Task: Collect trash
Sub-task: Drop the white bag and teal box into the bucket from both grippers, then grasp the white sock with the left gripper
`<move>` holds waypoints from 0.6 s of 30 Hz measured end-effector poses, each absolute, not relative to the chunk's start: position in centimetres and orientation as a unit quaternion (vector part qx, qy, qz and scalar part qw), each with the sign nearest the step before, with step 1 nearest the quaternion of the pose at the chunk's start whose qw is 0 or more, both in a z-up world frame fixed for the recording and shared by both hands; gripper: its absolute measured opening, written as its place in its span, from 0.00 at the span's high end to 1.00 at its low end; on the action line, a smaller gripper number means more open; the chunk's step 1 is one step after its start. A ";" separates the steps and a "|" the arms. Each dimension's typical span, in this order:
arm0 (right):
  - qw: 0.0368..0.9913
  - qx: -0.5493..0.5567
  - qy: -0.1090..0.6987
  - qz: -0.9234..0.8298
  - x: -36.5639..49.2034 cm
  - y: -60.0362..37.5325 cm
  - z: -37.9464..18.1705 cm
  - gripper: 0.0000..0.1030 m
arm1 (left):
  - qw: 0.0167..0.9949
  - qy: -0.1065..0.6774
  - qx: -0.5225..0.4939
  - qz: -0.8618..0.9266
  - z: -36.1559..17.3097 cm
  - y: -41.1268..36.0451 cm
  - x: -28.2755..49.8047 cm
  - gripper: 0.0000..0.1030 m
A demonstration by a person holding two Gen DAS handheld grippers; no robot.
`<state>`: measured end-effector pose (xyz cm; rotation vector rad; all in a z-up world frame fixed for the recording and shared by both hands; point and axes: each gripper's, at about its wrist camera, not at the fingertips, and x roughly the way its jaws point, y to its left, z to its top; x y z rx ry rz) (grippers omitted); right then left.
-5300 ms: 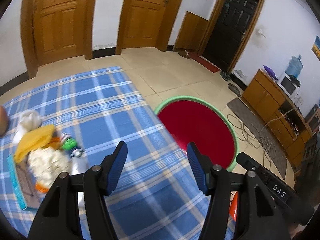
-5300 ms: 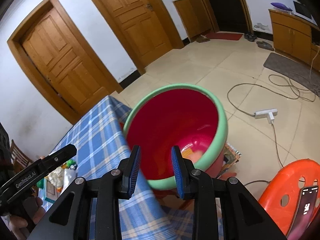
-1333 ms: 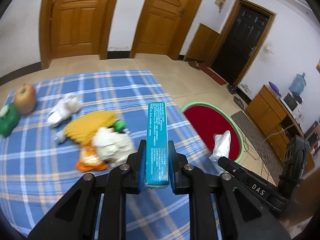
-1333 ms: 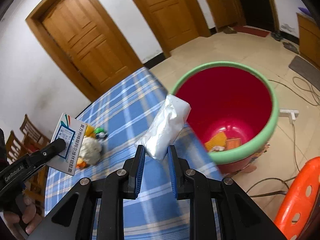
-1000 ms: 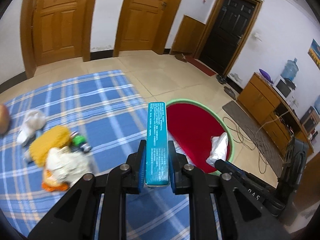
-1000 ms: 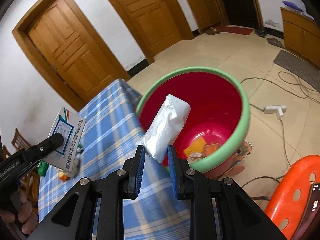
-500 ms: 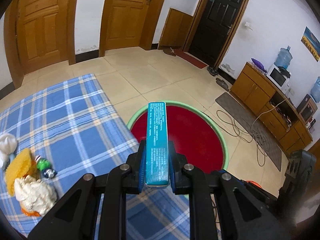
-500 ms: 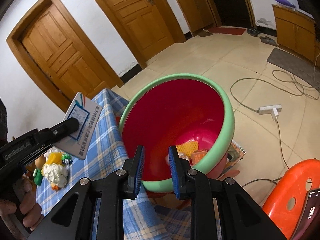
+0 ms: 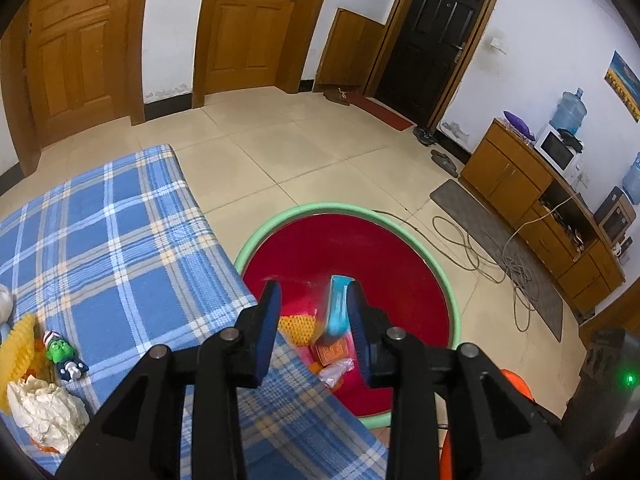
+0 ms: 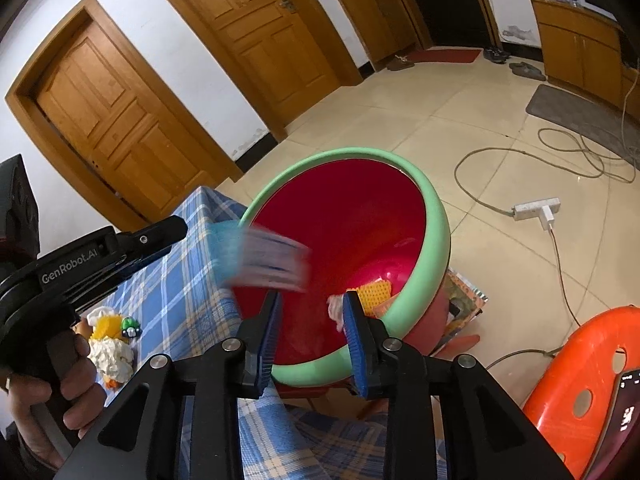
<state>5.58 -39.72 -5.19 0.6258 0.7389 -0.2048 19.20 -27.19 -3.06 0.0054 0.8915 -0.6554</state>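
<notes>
My left gripper hangs over the red basin with a green rim, and its jaws are opening. The teal box has slipped free of the pads and drops beside the right finger. In the right wrist view the teal box is a blur in the air over the basin. My right gripper is also opening, with nothing between its fingers. The white plastic bag lies inside the basin beside an orange mesh.
On the blue plaid tablecloth remain a yellow mesh, a green toy and crumpled white paper. An orange stool stands right of the basin. Cables and a power strip lie on the tiled floor.
Both grippers swung from the table to above the basin. The right one let the white bag fall in, then the left one opened and the teal box dropped out.
</notes>
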 end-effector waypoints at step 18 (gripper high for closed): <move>0.887 0.290 0.349 -0.084 5.3 -37.4 -3.4 0.58 | 0.874 0.409 -0.017 -0.264 -1.0 -20.7 18.2 0.64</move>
